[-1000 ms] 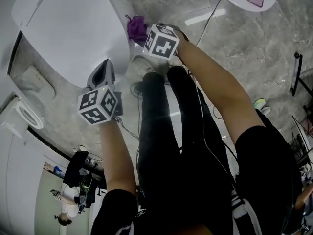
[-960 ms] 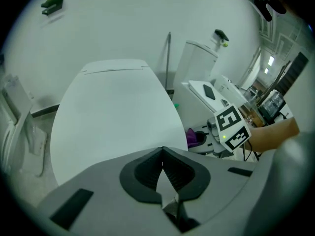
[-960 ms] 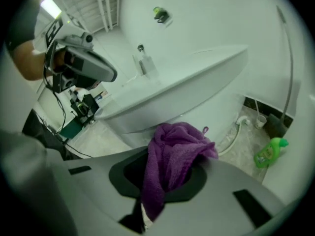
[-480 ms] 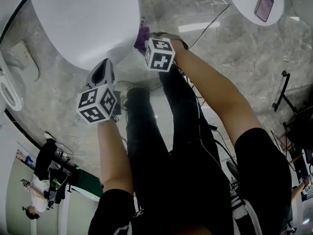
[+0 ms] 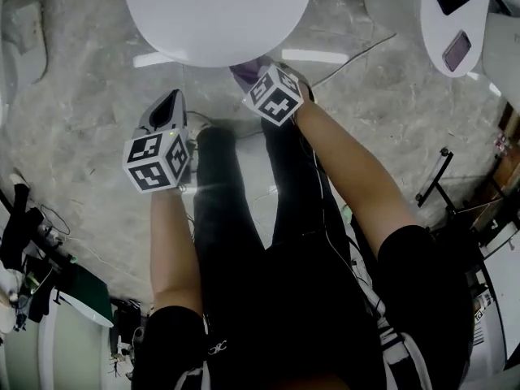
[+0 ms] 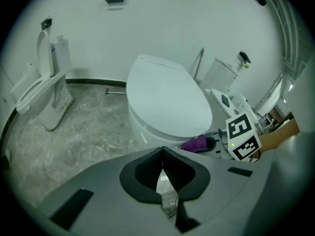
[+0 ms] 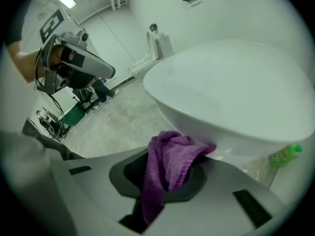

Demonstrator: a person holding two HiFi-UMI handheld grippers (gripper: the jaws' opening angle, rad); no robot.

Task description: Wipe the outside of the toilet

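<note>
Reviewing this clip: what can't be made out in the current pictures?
1. Head view: purple cloth mostly hidden under the toilet lid's rim and behind the right gripper's cube.
2. Head view: toilet's back cut off by the top edge.
3. Right gripper view: cloth covers its own contact spot, so touching the bowl is uncertain.
4. Right gripper view: green bottle's label too small, blurred.

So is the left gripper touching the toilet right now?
Apart. The head view shows bare floor between the left gripper and the toilet.

Grey marbled floor (image 5: 81, 104), white wall (image 6: 162, 23), round white table (image 5: 429, 24) at right
</note>
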